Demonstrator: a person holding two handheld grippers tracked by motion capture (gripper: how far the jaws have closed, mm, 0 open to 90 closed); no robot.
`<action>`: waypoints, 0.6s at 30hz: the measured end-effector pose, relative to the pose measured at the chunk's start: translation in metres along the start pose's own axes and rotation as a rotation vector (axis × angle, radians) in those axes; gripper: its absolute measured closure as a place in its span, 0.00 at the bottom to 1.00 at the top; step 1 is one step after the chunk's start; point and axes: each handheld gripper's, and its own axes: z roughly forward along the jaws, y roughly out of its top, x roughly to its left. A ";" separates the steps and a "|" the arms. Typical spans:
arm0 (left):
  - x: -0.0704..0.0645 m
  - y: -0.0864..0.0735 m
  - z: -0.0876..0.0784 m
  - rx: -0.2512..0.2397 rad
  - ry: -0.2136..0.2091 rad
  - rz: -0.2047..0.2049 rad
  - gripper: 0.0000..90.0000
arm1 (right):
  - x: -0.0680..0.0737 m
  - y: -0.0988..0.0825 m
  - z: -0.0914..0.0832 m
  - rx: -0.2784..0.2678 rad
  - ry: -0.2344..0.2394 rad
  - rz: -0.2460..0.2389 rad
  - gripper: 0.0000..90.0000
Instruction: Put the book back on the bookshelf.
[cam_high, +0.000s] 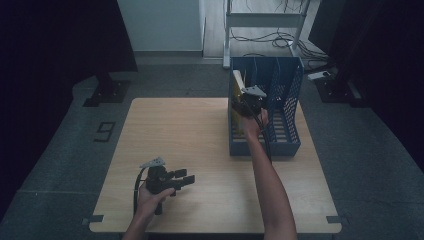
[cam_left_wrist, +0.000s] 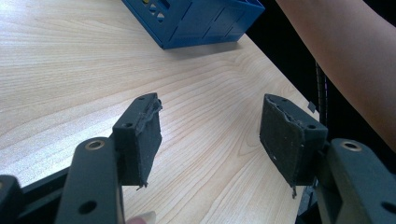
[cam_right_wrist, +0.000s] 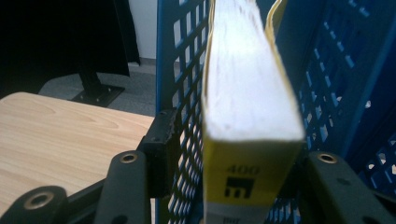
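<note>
At the far right of the table (cam_high: 200, 150), my right gripper (cam_right_wrist: 229, 154) reaches into the left slot of the blue file rack (cam_high: 287, 100). Its jaws stand on either side of the yellow book (cam_right_wrist: 250, 93) upright there, the left one clear of the cover. Near left, my left gripper (cam_left_wrist: 210, 135) hovers wide open, holding nothing.

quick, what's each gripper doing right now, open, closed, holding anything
left gripper: open, nothing between its jaws, held above the table.
right gripper: open, jaws either side of the yellow book standing in the blue file rack, with a gap beside the book.
</note>
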 end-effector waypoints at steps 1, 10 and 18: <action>0.000 0.000 0.000 0.000 -0.001 -0.001 0.42 | 0.000 0.000 0.000 0.001 0.000 -0.001 0.57; 0.001 0.000 0.000 0.002 -0.001 -0.003 0.42 | -0.004 -0.003 -0.004 -0.016 -0.021 0.010 0.53; 0.002 0.000 0.000 0.001 0.005 -0.007 0.42 | -0.010 -0.003 -0.016 -0.040 -0.014 0.019 0.47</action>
